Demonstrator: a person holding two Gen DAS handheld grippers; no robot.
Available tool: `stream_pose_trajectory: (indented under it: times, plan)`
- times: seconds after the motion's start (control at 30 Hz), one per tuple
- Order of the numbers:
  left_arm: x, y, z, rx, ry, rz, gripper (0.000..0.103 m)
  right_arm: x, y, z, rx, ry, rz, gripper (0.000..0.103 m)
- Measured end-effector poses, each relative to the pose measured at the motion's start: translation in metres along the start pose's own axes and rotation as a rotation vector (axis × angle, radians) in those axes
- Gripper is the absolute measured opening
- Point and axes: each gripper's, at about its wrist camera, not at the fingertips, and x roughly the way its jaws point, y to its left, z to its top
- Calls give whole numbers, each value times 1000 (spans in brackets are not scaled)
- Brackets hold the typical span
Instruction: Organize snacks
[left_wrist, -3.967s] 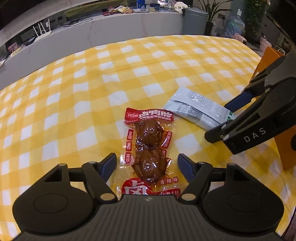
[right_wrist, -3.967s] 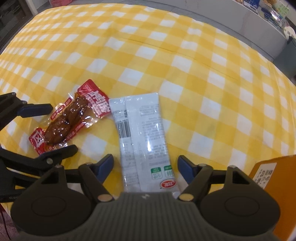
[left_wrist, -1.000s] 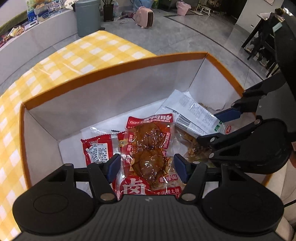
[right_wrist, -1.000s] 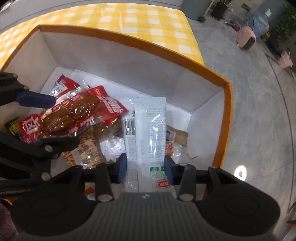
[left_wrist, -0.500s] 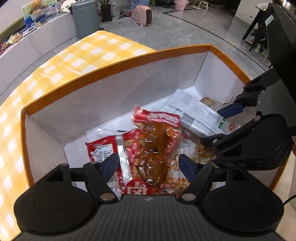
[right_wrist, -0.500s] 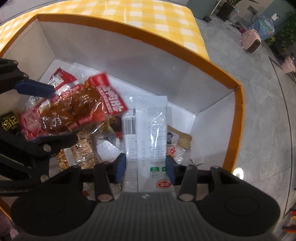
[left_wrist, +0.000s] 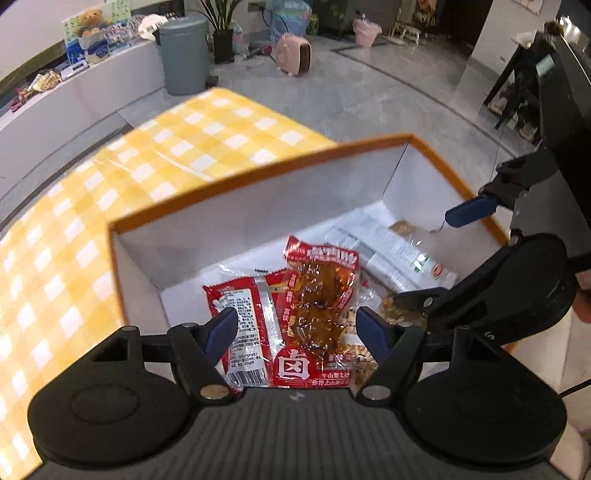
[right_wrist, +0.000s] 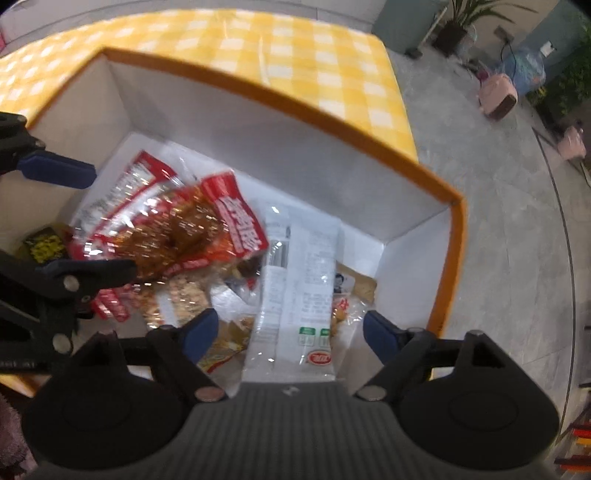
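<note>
An orange-rimmed white box (left_wrist: 258, 173) (right_wrist: 280, 96) sits at the corner of the yellow checked table. Inside lie a red packet of brown braised meat (left_wrist: 319, 295) (right_wrist: 192, 232), a white snack packet (left_wrist: 391, 254) (right_wrist: 299, 288), another red packet (left_wrist: 236, 317) and several more snacks. My left gripper (left_wrist: 293, 326) is open above the box, with the meat packet loose below it. My right gripper (right_wrist: 286, 330) is open above the box, with the white packet loose below it. Each gripper shows in the other's view: right (left_wrist: 461, 254), left (right_wrist: 74, 218).
The box stands near the table's corner, with grey floor (right_wrist: 498, 206) beyond. A grey bin (left_wrist: 183, 55), a pink heater (left_wrist: 295, 55) and a low counter with goods (left_wrist: 85, 48) stand further off. A black-and-yellow packet (right_wrist: 44, 245) lies at the box's left end.
Both grippers have opened. The meat packet and the white packet have dropped onto the pile in the box. Both grippers have risen a little above the box.
</note>
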Motion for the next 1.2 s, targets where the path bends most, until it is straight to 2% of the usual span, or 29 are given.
stream_pose_trajectory:
  times: [0.17, 0.27, 0.5, 0.6, 0.77, 0.93, 1.03, 1.1, 1.2]
  plan:
    - [-40, 0, -5, 2, -71, 28, 85, -40, 11, -6, 1, -80, -17, 84]
    - [-72, 3, -12, -8, -142, 65, 85, -70, 18, -10, 16, -166, -32, 84]
    - [-157, 17, -45, -55, -364, 193, 85, -147, 41, -28, 109, -506, -27, 88]
    - [-189, 21, -66, -100, -459, 258, 89, -172, 58, -42, 134, -646, -15, 95]
    - [-221, 18, -109, -146, -555, 371, 90, -196, 92, -77, 166, -833, -35, 97]
    - [-239, 13, -158, -207, -614, 434, 93, -206, 128, -121, 192, -932, -40, 100]
    - [-241, 7, -184, -214, -619, 521, 94, -208, 153, -148, 168, -985, -75, 100]
    - [-240, -2, -199, -215, -618, 577, 94, -207, 168, -162, 166, -1003, -97, 100]
    - [-240, -11, -219, -229, -615, 612, 94, -207, 184, -182, 177, -1009, -73, 100]
